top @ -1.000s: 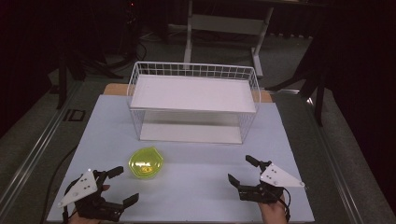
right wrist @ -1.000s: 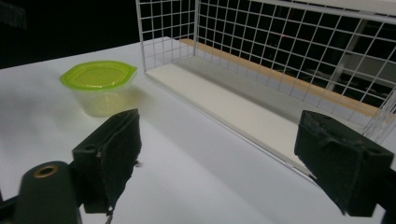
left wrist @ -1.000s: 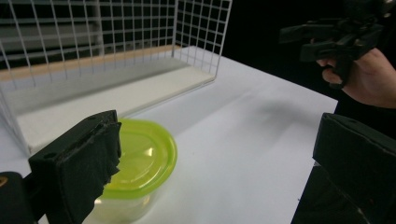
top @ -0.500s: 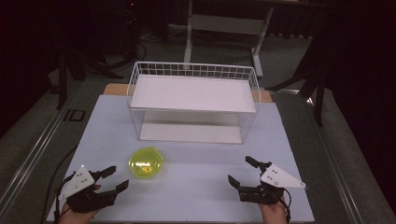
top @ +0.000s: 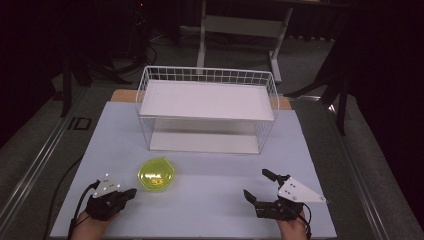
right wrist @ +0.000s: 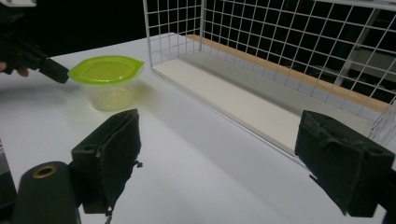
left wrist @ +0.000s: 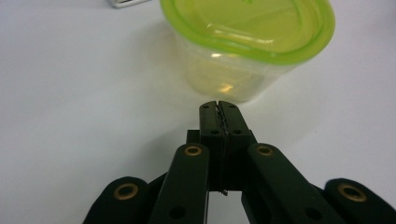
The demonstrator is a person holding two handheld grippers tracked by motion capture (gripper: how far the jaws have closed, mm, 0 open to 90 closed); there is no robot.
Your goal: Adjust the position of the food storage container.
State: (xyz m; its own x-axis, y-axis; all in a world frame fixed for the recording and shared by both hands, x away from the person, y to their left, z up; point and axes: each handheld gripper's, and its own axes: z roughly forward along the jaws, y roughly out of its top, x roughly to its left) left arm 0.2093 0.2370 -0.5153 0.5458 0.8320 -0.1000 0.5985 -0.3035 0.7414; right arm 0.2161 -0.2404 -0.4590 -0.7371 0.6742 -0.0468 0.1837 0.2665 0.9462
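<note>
A clear plastic container with a lime-green lid [top: 156, 174] [left wrist: 247, 42] [right wrist: 106, 79] stands on the white table [top: 210, 205], in front of a white wire rack [top: 207, 107] [right wrist: 289, 60]. My left gripper [top: 131, 192] [left wrist: 218, 106] lies just left of the container with its jaws pressed together and nothing between them, the tips a short way from the container's wall. My right gripper [top: 259, 186] [right wrist: 219, 154] rests at the front right, wide open and empty, pointing toward the rack and the container.
The wire rack has an upper white shelf [top: 207, 100] and a lower white board [top: 202, 142], open at the front. A wooden strip [top: 285, 102] shows behind it. Table edges run close by both hands, with dark floor beyond.
My left gripper's jaws have gone from open to shut, and it has shifted slightly toward the container. The right gripper has hardly moved.
</note>
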